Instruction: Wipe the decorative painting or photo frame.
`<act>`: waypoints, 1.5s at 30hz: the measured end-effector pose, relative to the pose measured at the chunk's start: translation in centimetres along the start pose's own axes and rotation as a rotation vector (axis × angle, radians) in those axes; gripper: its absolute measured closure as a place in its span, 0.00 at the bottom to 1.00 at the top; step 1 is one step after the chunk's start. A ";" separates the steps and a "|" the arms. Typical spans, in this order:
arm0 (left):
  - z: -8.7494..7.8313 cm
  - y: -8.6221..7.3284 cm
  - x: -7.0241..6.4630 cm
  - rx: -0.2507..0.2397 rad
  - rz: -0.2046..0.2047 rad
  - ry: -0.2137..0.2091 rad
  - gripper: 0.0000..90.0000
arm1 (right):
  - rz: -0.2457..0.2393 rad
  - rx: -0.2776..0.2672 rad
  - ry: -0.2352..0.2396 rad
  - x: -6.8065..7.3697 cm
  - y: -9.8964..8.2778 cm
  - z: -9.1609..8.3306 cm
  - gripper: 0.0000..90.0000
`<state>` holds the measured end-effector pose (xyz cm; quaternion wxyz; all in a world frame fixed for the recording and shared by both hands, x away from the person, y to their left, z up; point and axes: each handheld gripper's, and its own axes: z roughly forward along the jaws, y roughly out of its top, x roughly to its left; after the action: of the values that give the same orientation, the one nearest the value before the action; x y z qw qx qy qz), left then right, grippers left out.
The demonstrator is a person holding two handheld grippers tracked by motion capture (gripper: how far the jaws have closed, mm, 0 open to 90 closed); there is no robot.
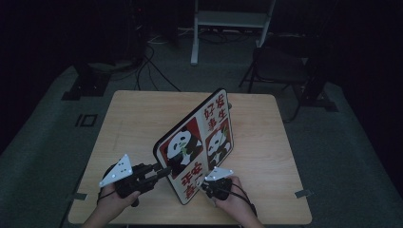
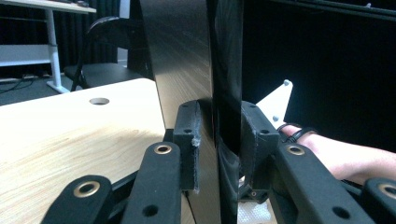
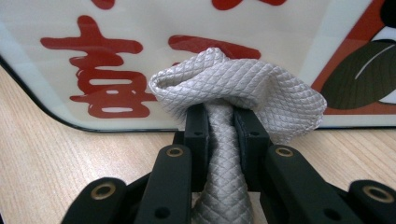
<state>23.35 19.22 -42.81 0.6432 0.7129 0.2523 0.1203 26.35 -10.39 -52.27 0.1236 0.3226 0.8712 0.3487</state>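
In the high view the board covers the tabletop behind it, the right gripper has its jaw tips lost under its grey plate and the hand, and the room beyond is too dark to make out. The left gripper view cuts the board at top and bottom and hides its printed face, showing an edge and a dark back. In the right gripper view the cloth hides part of the red characters, and its tail runs off the bottom edge
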 end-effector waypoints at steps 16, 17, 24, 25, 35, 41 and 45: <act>-0.1 0.0 0.1 -0.002 0.002 0.006 0.80 | -0.049 0.022 0.071 2.4 0.3 0.2 0.87; -0.1 0.0 0.1 -0.002 0.002 0.006 0.80 | -0.046 0.018 0.083 2.5 0.4 0.1 0.87; -0.1 0.0 0.1 -0.001 0.005 0.009 0.81 | -0.062 0.008 0.131 3.5 1.0 -0.1 0.87; 0.0 0.0 0.2 -0.001 0.004 0.009 0.81 | -0.067 0.006 0.137 3.6 1.1 -0.2 0.87; 0.0 -0.1 0.2 0.009 0.006 0.014 0.81 | -0.078 -0.045 0.146 3.7 2.7 -1.3 0.87; 0.0 -0.1 0.1 0.008 0.001 0.003 0.81 | -0.069 -0.130 0.117 3.3 4.3 -3.1 0.87; 0.0 -0.1 0.1 0.008 0.001 0.004 0.81 | -0.073 -0.170 0.099 3.1 5.4 -4.0 0.87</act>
<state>23.40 19.23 -42.95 0.6400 0.7151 0.2538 0.1209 24.82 -7.51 -45.63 0.1199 0.2614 0.8548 0.4321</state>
